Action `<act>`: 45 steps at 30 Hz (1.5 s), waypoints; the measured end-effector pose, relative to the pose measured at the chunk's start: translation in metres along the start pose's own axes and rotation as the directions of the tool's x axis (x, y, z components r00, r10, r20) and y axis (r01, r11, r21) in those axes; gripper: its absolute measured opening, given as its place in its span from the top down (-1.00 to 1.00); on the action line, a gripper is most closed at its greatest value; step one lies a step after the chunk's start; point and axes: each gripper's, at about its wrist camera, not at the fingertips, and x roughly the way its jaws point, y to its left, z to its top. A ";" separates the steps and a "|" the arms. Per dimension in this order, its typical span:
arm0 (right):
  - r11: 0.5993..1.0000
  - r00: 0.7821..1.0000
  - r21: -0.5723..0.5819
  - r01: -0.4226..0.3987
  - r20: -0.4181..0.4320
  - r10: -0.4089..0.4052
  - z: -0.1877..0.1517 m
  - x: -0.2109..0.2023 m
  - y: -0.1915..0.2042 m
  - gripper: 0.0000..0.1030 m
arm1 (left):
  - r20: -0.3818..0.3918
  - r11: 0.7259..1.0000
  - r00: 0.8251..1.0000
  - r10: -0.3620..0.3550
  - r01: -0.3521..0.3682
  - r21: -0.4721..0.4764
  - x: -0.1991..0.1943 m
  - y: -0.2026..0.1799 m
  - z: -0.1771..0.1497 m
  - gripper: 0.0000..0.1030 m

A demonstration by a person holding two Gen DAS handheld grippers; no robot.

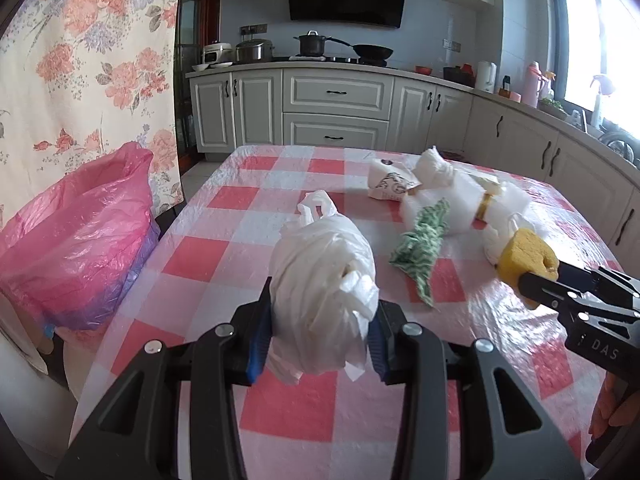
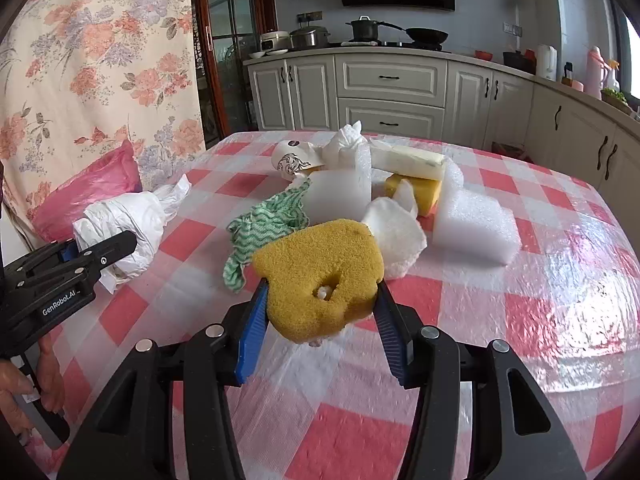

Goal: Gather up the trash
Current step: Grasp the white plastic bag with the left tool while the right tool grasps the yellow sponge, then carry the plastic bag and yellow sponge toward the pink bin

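Observation:
My left gripper (image 1: 322,312) is shut on a crumpled white plastic bag (image 1: 320,264), held just above the red-and-white checked table (image 1: 200,256). My right gripper (image 2: 320,292) is shut on a yellow sponge (image 2: 316,264) with a hole in it, also lifted off the cloth. In the right wrist view the left gripper (image 2: 108,248) and its bag (image 2: 132,216) sit at the left; in the left wrist view the right gripper (image 1: 536,280) and sponge (image 1: 524,254) sit at the right. A bin lined with a pink bag (image 1: 80,232) stands beside the table's left edge.
More trash lies mid-table: a green patterned cloth (image 2: 268,224), a printed paper cup (image 2: 290,162), white foam blocks (image 2: 476,224), crumpled tissue (image 2: 396,236) and another yellow sponge (image 2: 424,194). A floral curtain (image 1: 88,60) hangs behind the bin. Kitchen cabinets (image 1: 336,108) line the far wall.

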 end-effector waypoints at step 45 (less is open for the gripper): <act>0.935 0.938 -0.248 -0.253 0.172 0.300 0.069 -0.060 0.153 0.05 | 0.253 0.982 0.949 0.188 -0.177 -0.065 -0.143 0.095 0.024 0.23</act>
